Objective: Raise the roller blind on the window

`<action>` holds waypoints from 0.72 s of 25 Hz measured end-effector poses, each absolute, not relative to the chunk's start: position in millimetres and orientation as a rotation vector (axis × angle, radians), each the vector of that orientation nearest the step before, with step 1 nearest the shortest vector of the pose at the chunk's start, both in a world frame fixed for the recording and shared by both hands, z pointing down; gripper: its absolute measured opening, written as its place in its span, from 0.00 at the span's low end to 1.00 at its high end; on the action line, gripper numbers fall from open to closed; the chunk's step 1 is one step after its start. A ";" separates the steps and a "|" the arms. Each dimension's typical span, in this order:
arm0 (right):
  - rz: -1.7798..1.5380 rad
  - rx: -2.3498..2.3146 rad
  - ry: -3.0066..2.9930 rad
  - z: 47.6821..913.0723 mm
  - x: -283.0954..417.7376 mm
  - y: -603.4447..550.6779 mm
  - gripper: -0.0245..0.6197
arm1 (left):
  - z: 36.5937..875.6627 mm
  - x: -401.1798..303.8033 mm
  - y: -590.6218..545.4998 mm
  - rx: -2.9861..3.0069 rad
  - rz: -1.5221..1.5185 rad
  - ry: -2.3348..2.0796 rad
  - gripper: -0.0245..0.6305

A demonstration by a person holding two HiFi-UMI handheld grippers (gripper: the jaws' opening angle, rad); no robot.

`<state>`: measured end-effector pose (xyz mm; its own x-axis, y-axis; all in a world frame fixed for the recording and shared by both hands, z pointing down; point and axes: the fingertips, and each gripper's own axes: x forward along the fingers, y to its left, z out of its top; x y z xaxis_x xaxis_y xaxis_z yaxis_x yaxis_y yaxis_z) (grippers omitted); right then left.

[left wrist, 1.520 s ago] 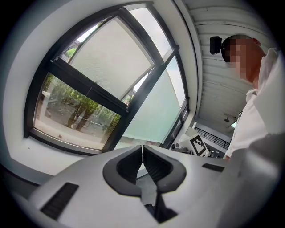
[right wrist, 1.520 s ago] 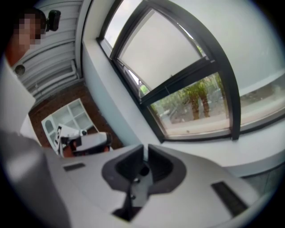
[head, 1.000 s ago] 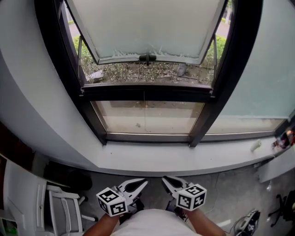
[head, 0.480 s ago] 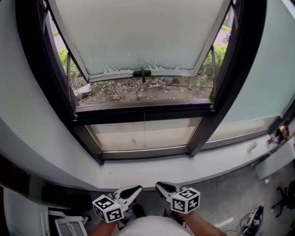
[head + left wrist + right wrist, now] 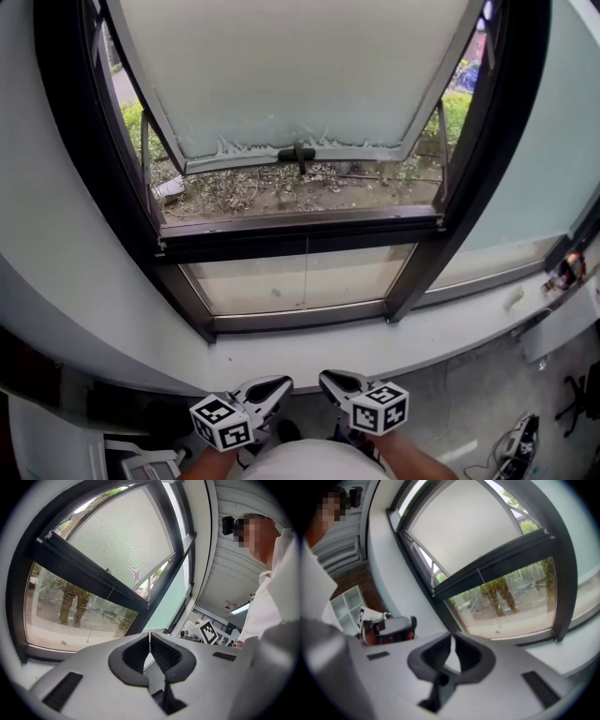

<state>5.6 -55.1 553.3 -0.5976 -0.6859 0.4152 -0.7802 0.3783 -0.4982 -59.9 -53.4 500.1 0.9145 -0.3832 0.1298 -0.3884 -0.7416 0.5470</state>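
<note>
A black-framed window (image 5: 94,169) fills the head view. Its upper sash is covered by a pale blind (image 5: 300,66) and tilts outward above a black handle (image 5: 298,153). A thin cord (image 5: 307,272) hangs in front of the lower pane. The cord also shows in the left gripper view (image 5: 111,592) and the right gripper view (image 5: 480,581). My left gripper (image 5: 284,382) and right gripper (image 5: 323,377) hover side by side just short of the sill, both shut and empty. The shut tips show in the left gripper view (image 5: 150,637) and the right gripper view (image 5: 452,639), well away from the cord.
A white windowsill (image 5: 309,349) curves below the window. Small items (image 5: 565,275) sit at its right end. A pale green pane (image 5: 544,141) lies to the right. A white chair (image 5: 141,461) stands low at the left. White shelving (image 5: 340,609) shows beside the other gripper (image 5: 386,625).
The window and sill have come closer and now fill more of the view. Both grippers have moved forward together towards the sill and stay shut.
</note>
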 end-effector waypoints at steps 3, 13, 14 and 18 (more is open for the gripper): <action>1.016 1.322 -2.483 555.2 8.0 -56.6 0.08 | 500.3 -58.3 -56.2 2.484 0.010 -0.558 0.08; 0.938 1.261 -2.499 549.7 37.5 -76.8 0.08 | 486.3 -37.5 -72.1 2.506 -0.086 -0.629 0.08; 0.929 1.260 -2.503 548.4 41.5 -79.8 0.08 | 485.5 -35.0 -74.8 2.509 -0.087 -0.641 0.09; 0.908 1.257 -2.512 545.9 54.2 -88.3 0.08 | 487.6 -28.1 -82.1 2.509 -0.084 -0.685 0.09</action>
